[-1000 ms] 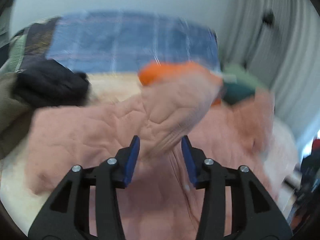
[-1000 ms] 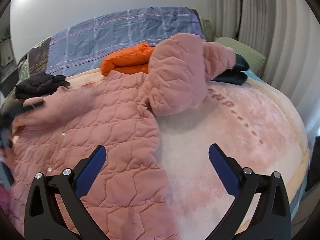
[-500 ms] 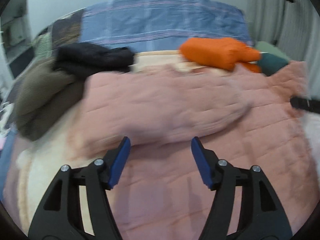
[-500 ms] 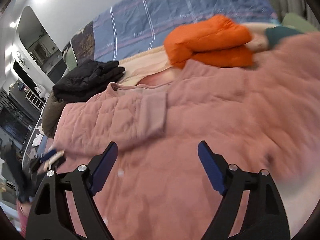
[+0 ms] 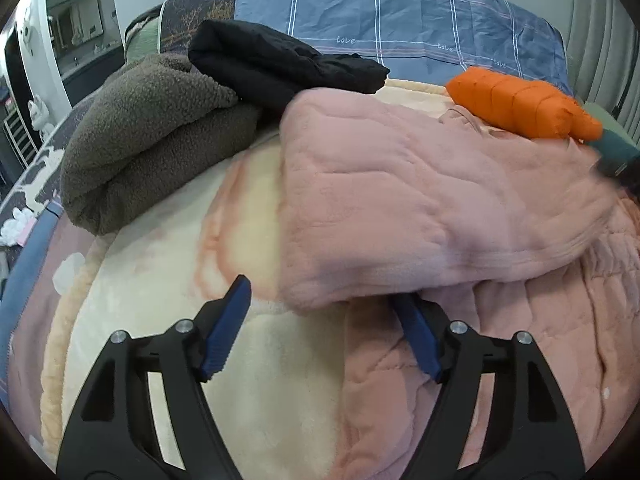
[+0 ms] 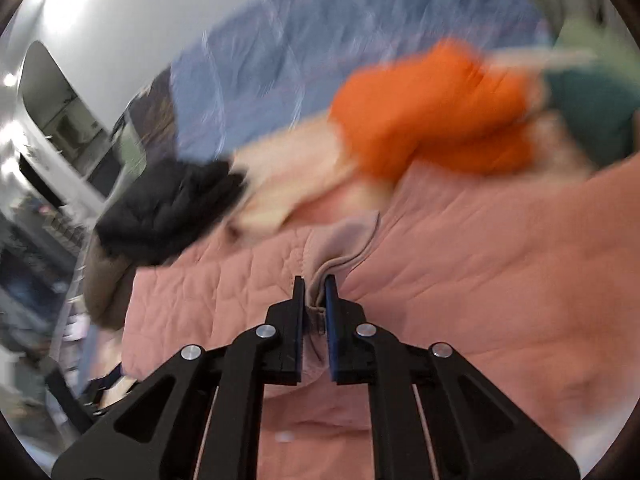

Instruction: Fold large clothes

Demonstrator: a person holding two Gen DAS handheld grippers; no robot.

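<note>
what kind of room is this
Most likely a bedroom: the pink quilted jacket lies on a bed's fleecy blanket, with a blue checked sheet at the head and folded clothes such as an orange jacket stacked there.

Left tool [image 5: 326, 320] gapes wide over the bed [image 5: 168, 280]. A folded pink quilted coat [image 5: 420, 200] lies just ahead, its edge covering the right fingertip.
</note>
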